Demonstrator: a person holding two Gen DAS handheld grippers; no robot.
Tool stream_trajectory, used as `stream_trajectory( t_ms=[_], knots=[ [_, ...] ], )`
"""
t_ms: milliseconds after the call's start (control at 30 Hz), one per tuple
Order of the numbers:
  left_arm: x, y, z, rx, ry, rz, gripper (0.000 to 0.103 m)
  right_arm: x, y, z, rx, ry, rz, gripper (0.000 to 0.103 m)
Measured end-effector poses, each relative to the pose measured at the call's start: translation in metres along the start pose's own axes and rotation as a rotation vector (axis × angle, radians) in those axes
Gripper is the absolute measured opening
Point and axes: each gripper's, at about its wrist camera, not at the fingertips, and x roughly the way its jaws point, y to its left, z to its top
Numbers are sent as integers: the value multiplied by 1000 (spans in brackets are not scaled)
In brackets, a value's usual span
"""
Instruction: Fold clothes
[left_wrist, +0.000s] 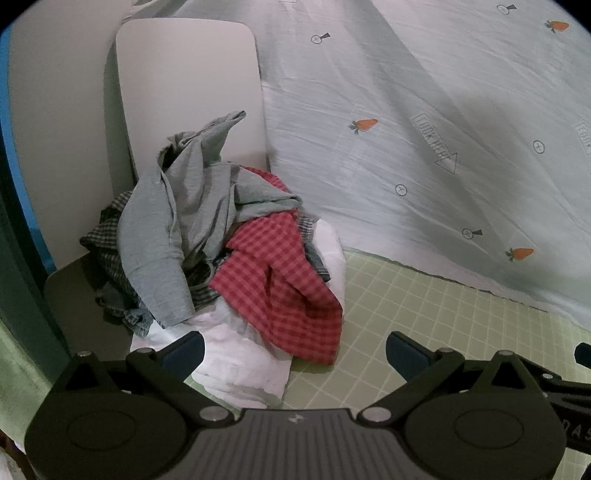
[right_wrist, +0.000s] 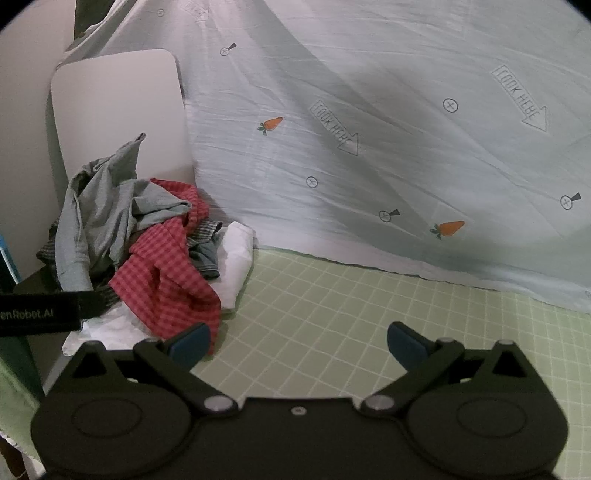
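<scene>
Clothing pile (left_wrist: 207, 236) sits left of centre in both views, heaped against a white board (left_wrist: 188, 85) at upper left: grey garment (left_wrist: 177, 206) on top, red checked cloth (left_wrist: 288, 280) to its right, white fabric (left_wrist: 240, 365) beneath. Green gridded mat (right_wrist: 332, 325) fills the lower right, a carrot-print sheet (right_wrist: 369, 110) behind. Left claw (left_wrist: 295, 356) and right claw (right_wrist: 298, 345) both stand spread wide, gripping nothing.

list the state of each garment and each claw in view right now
grey garment: crumpled, on top of the pile
red checked garment: crumpled, draped down the pile's front
white garment: bunched under the others
dark plaid garment: crumpled, mostly buried
left claw: open, empty
right claw: open, empty
</scene>
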Motion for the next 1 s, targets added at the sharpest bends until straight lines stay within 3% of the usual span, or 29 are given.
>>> stream_trajectory(
  t_ms=[1000],
  knots=[
    [6, 4, 0, -7, 4, -20, 103, 0, 0, -2, -16, 5, -10, 103]
  ],
)
